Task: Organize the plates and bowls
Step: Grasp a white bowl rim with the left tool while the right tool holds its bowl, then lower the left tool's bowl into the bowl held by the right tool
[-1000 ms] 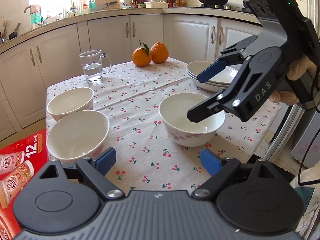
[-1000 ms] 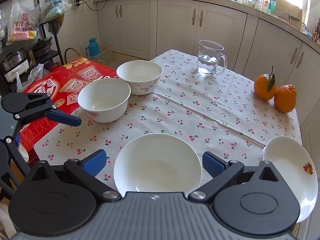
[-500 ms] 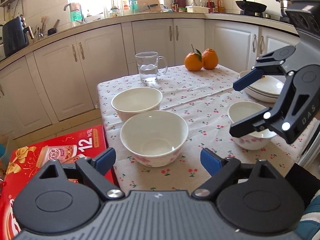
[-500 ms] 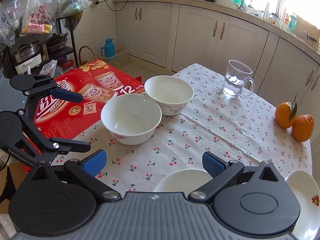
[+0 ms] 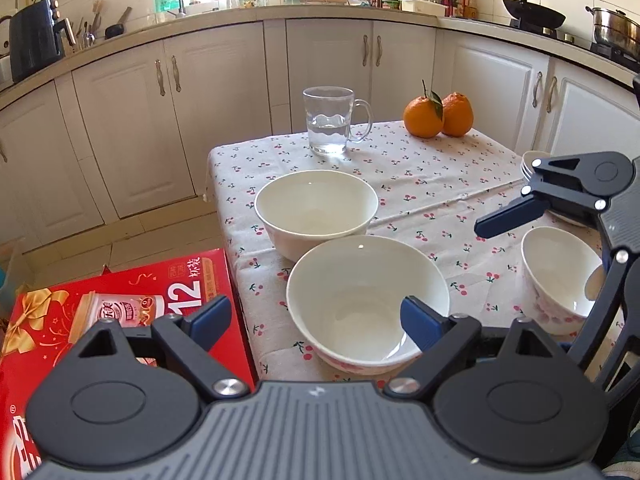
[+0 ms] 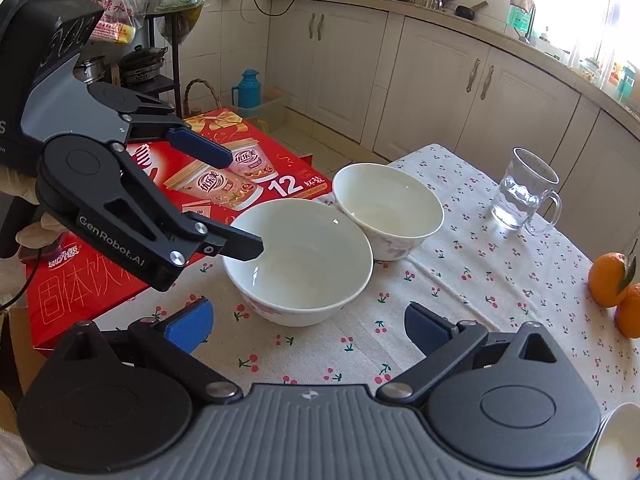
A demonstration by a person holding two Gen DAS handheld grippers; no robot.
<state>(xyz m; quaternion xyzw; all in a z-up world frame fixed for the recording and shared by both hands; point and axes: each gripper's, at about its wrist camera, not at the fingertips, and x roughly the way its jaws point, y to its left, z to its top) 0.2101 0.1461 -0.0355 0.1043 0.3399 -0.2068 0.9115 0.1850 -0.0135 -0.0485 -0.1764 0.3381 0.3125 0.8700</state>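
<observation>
Two white bowls stand touching at the left end of the cherry-print table. The near bowl lies just ahead of my left gripper, which is open. Its right finger hangs over the bowl's inside and its left finger is past the table edge. The far bowl sits behind. My right gripper is open and holds nothing, a short way before the near bowl. A third bowl stands at the right, under the right gripper's fingers. Stacked plates peek out behind it.
A glass mug with water and two oranges stand at the table's far side. A red carton lies lower, against the table's left edge. White cabinets run behind the table.
Both grippers have moved left along the table. They went from the third bowl and the plates to the two bowls at the left end. Both stayed open.
</observation>
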